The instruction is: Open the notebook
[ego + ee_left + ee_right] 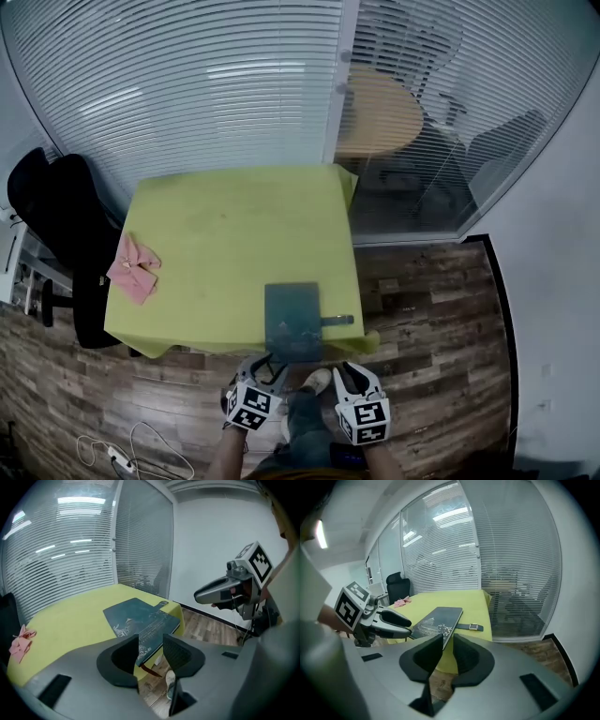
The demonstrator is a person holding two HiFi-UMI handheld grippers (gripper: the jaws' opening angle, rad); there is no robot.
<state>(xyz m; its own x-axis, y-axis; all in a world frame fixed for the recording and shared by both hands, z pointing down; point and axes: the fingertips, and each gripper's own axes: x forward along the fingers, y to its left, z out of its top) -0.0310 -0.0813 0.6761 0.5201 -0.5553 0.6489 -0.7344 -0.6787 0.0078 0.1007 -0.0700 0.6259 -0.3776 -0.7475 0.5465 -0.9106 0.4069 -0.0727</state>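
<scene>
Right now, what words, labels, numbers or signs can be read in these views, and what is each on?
Dark teal rectangular notebook: white print and a drawing on its cover, too small to read.
Black-and-white square-marker cube on the left hand-held gripper, and the one on the right hand-held gripper: patterns only, no words.
No legible text anywhere else.
</scene>
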